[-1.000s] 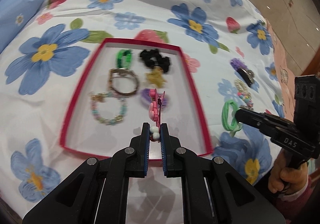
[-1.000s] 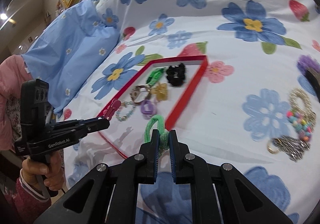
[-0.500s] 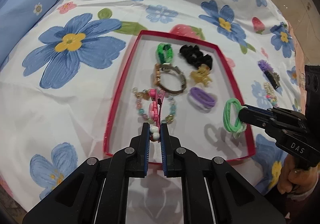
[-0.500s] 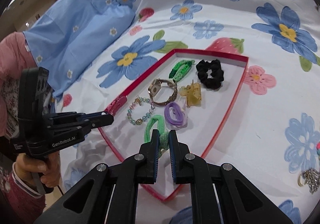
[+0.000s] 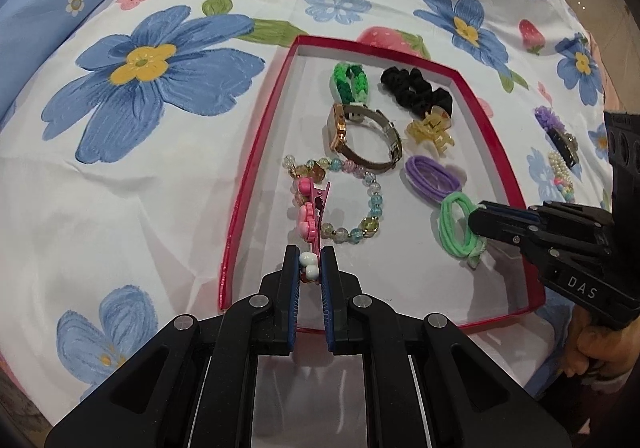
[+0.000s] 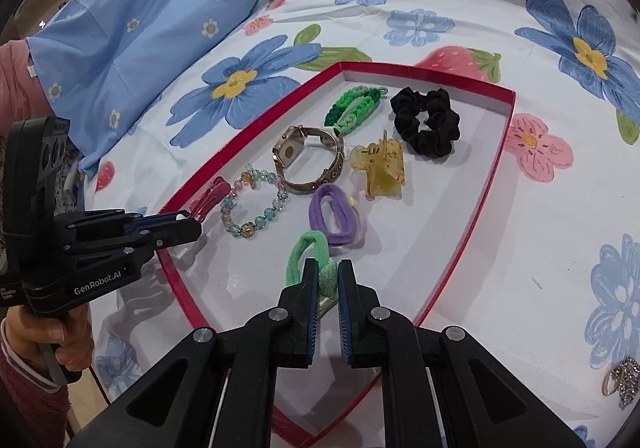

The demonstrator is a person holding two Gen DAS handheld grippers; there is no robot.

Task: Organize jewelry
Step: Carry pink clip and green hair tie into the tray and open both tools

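Jaws of the left gripper (image 5: 310,268) are clamped on a pink hair clip (image 5: 310,213) at lower centre; the right gripper (image 6: 328,284) is clamped on a green hair tie (image 6: 306,256), both over the red tray (image 5: 502,151).

A bed (image 5: 160,175) under a white sheet with blue flowers carries a red-rimmed tray (image 5: 256,151). A blue pillow (image 6: 132,19) lies beside the tray. Loose jewelry (image 5: 560,151) rests on the sheet nearby.

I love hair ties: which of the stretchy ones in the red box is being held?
The mint-green hair tie, pinched by the right gripper. The purple tie and black scrunchie lie loose.
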